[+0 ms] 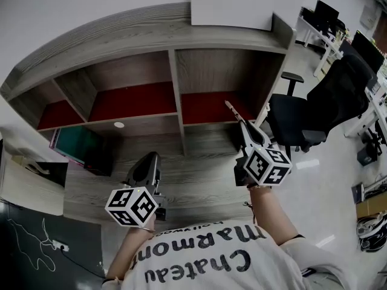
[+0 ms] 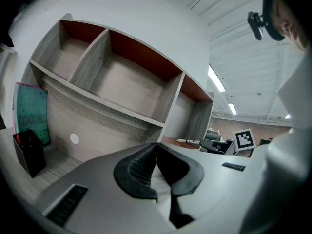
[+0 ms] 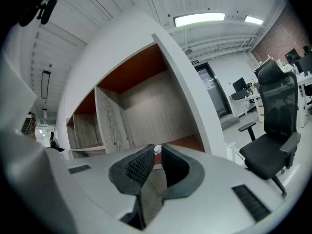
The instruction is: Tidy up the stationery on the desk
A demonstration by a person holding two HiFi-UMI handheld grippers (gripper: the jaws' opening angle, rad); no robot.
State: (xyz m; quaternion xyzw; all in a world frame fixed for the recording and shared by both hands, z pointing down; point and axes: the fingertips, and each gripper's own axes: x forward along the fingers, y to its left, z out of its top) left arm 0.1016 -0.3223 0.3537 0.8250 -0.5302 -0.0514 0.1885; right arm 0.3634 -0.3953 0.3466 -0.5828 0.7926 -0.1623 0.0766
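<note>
Head view, "Chateau Marmon" shirt (image 1: 199,255) (inverted), gripped pen (image 1: 233,110)

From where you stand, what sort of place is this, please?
Most likely an open-plan office: a wood-grain desk with a shelf unit on it, a black swivel chair beside it, and rows of white desks with monitors behind.

A grey wood-grain desk (image 1: 199,180) is carrying a shelf unit (image 1: 175,71) with red-lined compartments along its rear edge. A black office chair (image 1: 296,122) is standing on the pale floor (image 1: 326,186) beyond the desk's right edge. Ceiling strip lights (image 3: 200,19) are glowing above white walls (image 1: 91,5).
</note>
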